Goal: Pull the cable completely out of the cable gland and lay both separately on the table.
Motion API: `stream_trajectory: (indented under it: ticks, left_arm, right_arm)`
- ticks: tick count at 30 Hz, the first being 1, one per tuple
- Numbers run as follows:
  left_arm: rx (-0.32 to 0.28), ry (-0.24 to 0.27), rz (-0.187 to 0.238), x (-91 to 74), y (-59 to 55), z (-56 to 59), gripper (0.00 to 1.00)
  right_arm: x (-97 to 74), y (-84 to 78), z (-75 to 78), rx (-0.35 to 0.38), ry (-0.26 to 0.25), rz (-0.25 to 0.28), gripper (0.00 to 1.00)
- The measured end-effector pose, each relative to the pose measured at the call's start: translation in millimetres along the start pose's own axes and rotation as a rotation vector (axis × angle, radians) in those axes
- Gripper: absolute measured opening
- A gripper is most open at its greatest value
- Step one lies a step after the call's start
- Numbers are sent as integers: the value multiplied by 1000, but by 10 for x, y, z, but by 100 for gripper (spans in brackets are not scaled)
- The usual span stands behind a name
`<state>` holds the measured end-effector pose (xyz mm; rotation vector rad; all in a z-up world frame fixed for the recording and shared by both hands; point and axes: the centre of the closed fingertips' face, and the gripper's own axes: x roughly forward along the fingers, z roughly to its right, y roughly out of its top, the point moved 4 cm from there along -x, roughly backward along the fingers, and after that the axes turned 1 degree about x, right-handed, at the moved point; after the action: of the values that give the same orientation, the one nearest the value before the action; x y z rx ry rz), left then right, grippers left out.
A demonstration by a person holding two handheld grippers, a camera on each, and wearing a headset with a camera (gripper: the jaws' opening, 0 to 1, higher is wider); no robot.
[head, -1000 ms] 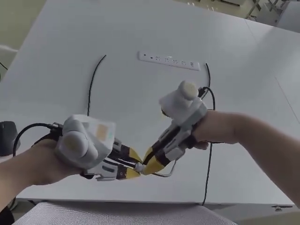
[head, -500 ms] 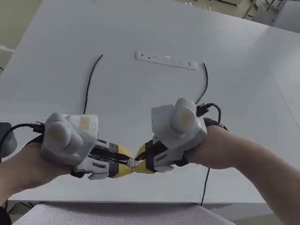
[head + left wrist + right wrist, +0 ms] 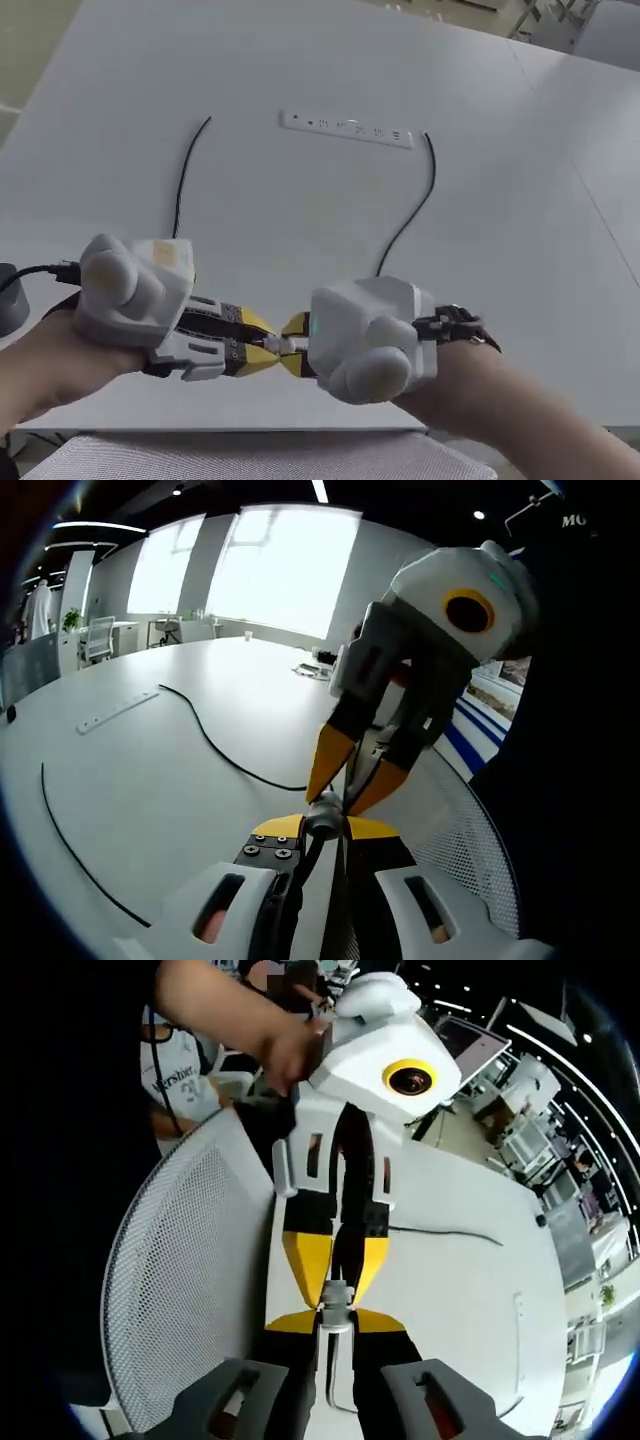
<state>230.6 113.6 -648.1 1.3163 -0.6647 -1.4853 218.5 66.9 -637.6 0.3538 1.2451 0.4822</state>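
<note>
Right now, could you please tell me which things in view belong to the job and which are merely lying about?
Job in hand:
cable gland, in the left gripper's jaws
cable, in the right gripper's jaws

Lying about:
power strip
left black lead
right black lead
mesh chair

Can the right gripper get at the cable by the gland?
Likely yes: the right gripper looks shut on the cable beside the cable gland held by the left gripper; nothing intervenes.
</note>
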Motion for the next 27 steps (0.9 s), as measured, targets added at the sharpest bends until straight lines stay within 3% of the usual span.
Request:
stream_trajectory:
  ticks: [6,9,14,16,19,21,23,24,27]
  left_arm:
    - [6,1,-13,21,-3,31,15]
    - [5,10,17,14,37,25,15]
    - [53,33,29,-2,100,-9,15]
    - [55,34,31,-9,115,-12,15]
    - [93,36,4,-7,101,-1,15]
    - [122,34,-14,-5,91,14,15]
    - [153,35,-18,5,102,31,16]
    - [163,34,-19,8,104,36,16]
    - [222,20,-54,53,83,80,16]
  right_arm:
    - [11,-23,-19,-13,-5,-4,7]
    - [12,-29,18,-53,-13,7,8]
    - [-38,-50,128,40,22,29,8]
    - [-63,-81,138,109,83,39,8]
    - [-119,-93,216,186,123,69,13]
    - [-164,-107,246,265,189,94,18]
    - [-182,-136,284,281,255,108,14]
    - [-186,-163,257,312,324,97,12]
    - [-163,-167,215,382,469,96,17]
